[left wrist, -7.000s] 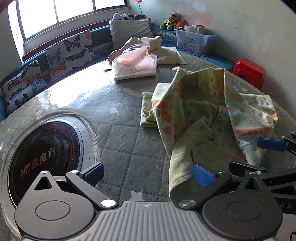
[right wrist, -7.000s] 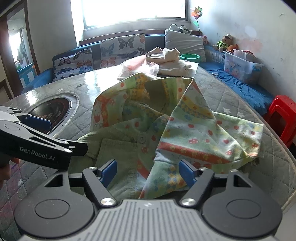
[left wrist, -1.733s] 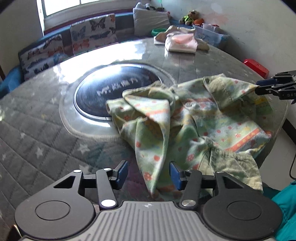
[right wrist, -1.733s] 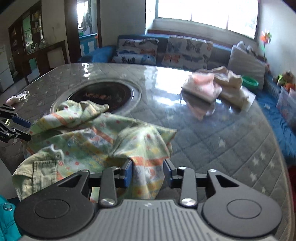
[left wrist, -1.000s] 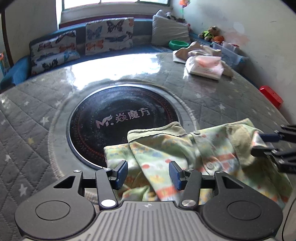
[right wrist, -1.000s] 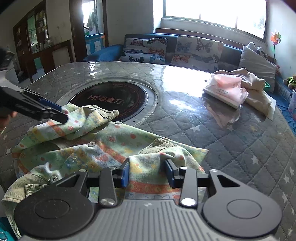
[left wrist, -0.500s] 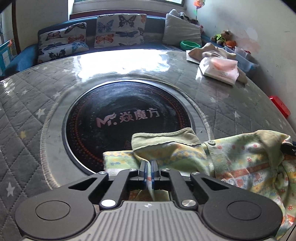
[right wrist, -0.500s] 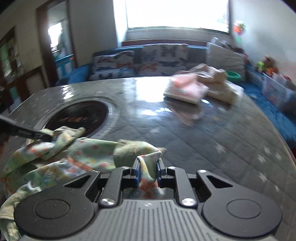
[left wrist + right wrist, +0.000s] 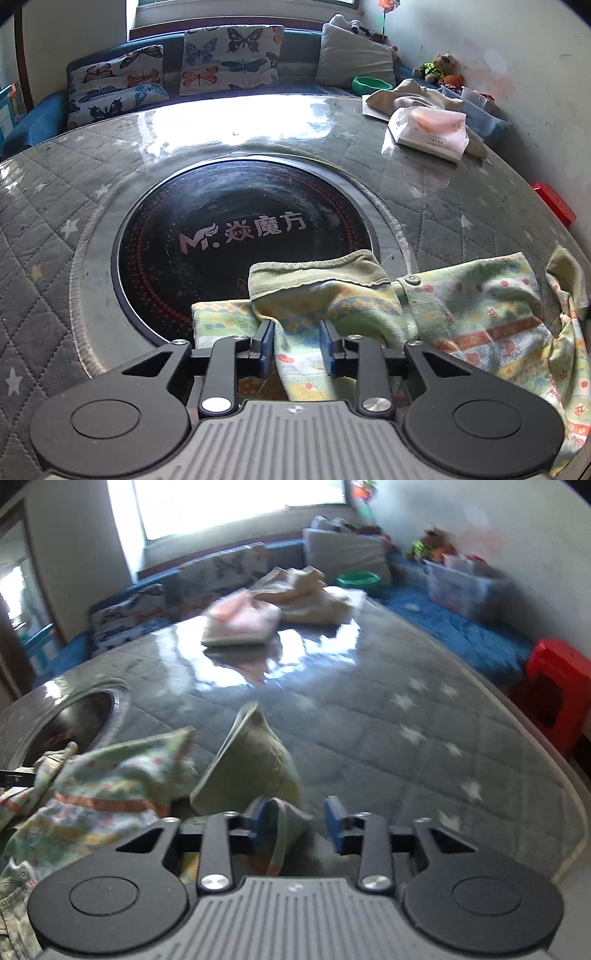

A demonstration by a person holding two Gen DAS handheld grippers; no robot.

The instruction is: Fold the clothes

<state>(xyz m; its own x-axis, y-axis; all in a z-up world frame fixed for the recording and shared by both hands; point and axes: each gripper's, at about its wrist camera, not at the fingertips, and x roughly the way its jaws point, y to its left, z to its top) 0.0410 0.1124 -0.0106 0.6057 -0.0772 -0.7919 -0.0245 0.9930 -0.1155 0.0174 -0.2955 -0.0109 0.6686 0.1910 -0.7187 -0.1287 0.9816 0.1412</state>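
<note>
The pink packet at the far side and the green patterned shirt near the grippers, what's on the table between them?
Nothing: bare grey quilted tabletop separates the pink packet from the green patterned shirt in the right wrist view.

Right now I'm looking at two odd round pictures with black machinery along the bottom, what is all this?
Each picture comes from a fisheye camera mounted on a hand-held tool with two blue-tipped tongs; a person holds one tool in each hand. One view looks past the left tongs, the other past the right tongs. Below them is a round quilted table with a black cooktop set in its middle. A small green patterned garment lies at the near edge, waiting to be folded. Both tongs have just been opening: cloth sits between each pair, but the pads no longer pinch it. Further back lie a pink packet and beige clothes.
</note>
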